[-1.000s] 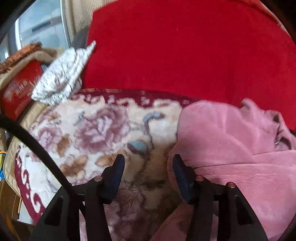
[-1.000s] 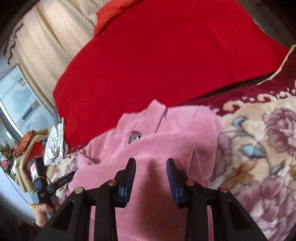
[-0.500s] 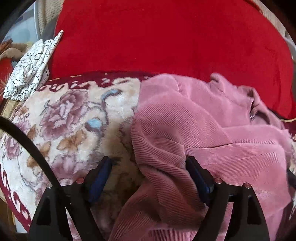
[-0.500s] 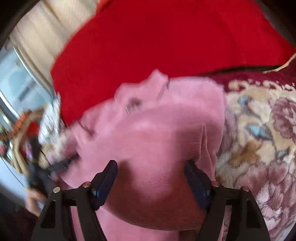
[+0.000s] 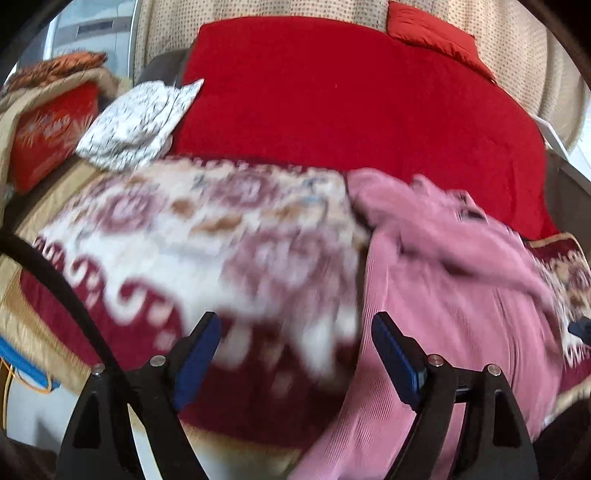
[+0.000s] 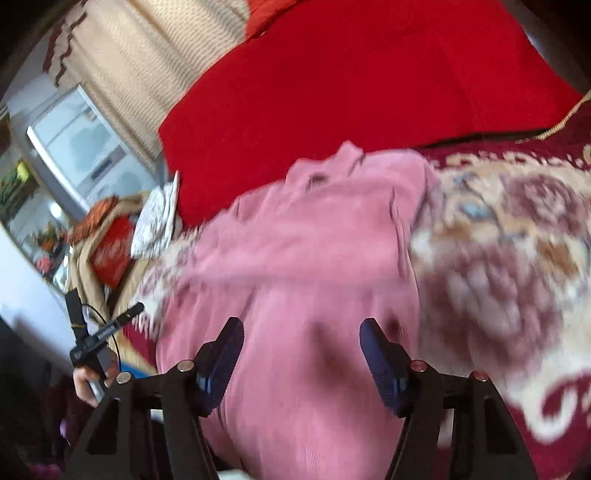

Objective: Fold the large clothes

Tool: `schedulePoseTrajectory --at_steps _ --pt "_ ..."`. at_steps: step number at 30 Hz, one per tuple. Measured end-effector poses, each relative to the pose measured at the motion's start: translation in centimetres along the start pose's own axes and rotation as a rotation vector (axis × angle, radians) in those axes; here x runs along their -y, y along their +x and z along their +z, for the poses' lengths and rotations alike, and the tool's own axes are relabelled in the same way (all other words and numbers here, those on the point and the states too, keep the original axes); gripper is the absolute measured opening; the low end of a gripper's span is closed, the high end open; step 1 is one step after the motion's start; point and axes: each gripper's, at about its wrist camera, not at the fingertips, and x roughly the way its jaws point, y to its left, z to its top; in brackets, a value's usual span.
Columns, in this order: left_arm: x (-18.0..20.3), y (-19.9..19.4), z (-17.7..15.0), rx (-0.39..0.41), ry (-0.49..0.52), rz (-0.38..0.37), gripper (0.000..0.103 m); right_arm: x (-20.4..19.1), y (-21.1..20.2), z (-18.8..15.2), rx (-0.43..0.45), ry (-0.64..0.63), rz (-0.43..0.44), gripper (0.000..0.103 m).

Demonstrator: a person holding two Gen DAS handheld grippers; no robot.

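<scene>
A pink corduroy garment [image 5: 454,295] lies rumpled on the floral blanket [image 5: 192,236], collar toward the red cover behind. My left gripper [image 5: 297,343] is open wide above the blanket, its right finger [image 5: 395,354] at the garment's left edge and no cloth between the pads. In the right wrist view the garment [image 6: 295,258] spreads below my right gripper [image 6: 303,354], which is open over its lower part without pinching it. The left gripper [image 6: 103,332] also shows there at the far left, held by a hand [image 6: 86,386]. Both views are motion-blurred.
A big red cover [image 5: 351,103] lies behind the garment, with a beige curtain [image 5: 258,11] beyond it. A white patterned cloth [image 5: 136,125] and a red cushion [image 5: 48,133] sit at the back left. The blanket's near edge [image 5: 44,332] drops off at the lower left.
Both grippers opened wider. The left one had a fold of pink cloth between its jaws half a second ago; it has let go and swung left over the blanket. The right one drew back.
</scene>
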Motion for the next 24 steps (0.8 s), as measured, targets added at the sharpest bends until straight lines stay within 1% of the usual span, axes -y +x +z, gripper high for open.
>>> schedulePoseTrajectory --at_steps 2,3,4,5,6,8,9,11,14,16,19,21,22,23,24 --pt "-0.4 -0.9 -2.1 -0.023 0.031 -0.005 0.084 0.3 -1.1 -2.4 -0.043 0.0 -0.004 0.07" --pt "-0.5 -1.2 -3.0 -0.035 0.048 -0.015 0.084 0.4 -1.4 -3.9 -0.087 0.003 -0.004 0.07" --pt "-0.5 -1.4 -3.9 -0.053 0.065 -0.042 0.083 0.6 -1.3 -4.7 -0.114 0.005 -0.008 0.07" --pt "-0.2 -1.4 -4.5 -0.069 0.072 -0.069 0.077 0.8 -1.4 -6.0 -0.143 0.011 -0.015 0.07" --pt "0.1 -1.4 -5.0 -0.085 0.076 -0.108 0.068 1.0 -1.4 -6.7 -0.157 0.017 -0.02 0.07" --pt "0.7 -1.6 -5.8 -0.1 0.092 -0.178 0.063 1.7 -1.4 -8.7 -0.204 0.039 -0.044 0.07" --pt "1.0 -1.3 -6.0 -0.105 0.104 -0.194 0.063 2.2 -1.3 -9.2 -0.213 0.048 -0.053 0.07" --pt "1.6 -0.5 -6.3 -0.124 0.133 -0.181 0.065 3.2 -0.9 -10.3 -0.231 0.083 -0.07 0.07" --pt "1.7 1.0 -6.5 -0.17 0.124 -0.216 0.075 4.5 0.0 -11.1 -0.254 0.115 -0.081 0.07" --pt "1.8 2.1 -6.5 -0.208 0.111 -0.253 0.079 4.9 0.9 -11.5 -0.272 0.133 -0.074 0.07" --pt "1.9 3.5 -6.9 -0.261 0.104 -0.277 0.079 4.9 2.7 -12.3 -0.307 0.133 -0.081 0.07" --pt "2.1 3.7 -7.0 -0.264 0.112 -0.291 0.078 4.4 3.9 -12.8 -0.324 0.116 -0.07 0.071" --pt "1.9 3.8 -7.0 -0.26 0.108 -0.304 0.066 4.1 4.1 -13.0 -0.328 0.108 -0.059 0.07" --pt "1.6 3.8 -6.9 -0.264 0.09 -0.339 0.032 3.3 4.4 -13.3 -0.326 0.072 -0.051 0.065" --pt "1.3 3.9 -6.9 -0.273 0.073 -0.359 0.014 2.7 4.5 -13.3 -0.315 0.042 -0.046 0.051"
